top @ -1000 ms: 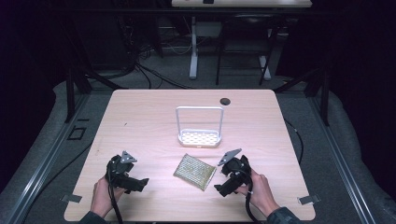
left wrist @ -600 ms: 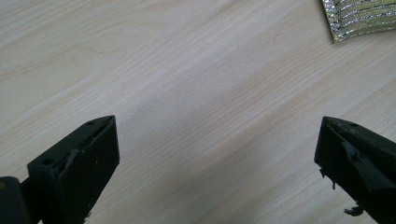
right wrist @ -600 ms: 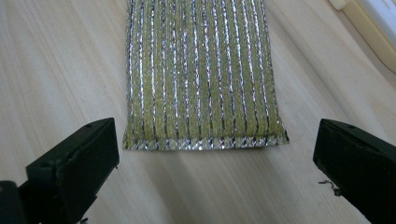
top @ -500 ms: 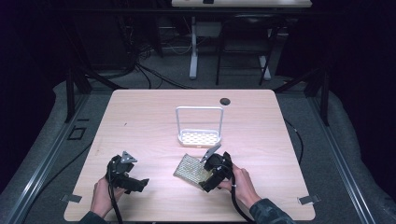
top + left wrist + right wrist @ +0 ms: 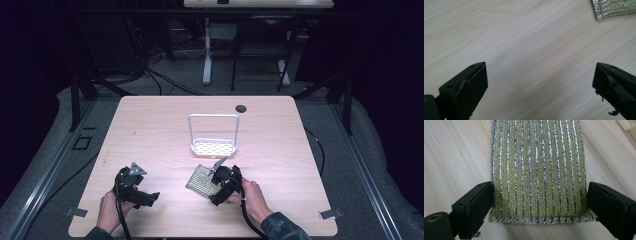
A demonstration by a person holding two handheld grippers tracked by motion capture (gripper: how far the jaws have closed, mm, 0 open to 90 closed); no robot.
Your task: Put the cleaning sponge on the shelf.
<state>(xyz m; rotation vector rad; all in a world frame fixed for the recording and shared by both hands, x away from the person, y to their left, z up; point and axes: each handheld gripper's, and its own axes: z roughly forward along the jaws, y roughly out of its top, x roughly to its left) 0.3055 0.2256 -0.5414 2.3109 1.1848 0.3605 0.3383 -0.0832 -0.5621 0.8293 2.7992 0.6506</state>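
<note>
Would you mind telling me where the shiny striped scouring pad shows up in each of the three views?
High view: the scouring pad lies near the table's front edge, just left of the right gripper.
Left gripper view: one corner at top right.
Right gripper view: centre, between the open jaws.
Shared landmark: the wooden table.

The table (image 5: pixel 150 130) looks like pale matt wood-grain laminate. The scouring pad (image 5: pixel 536 170), mid-frame, is rough glittery woven mesh, gold-green with silver threads. The rack (image 5: pixel 213 146) looks like smooth white plastic.
</note>
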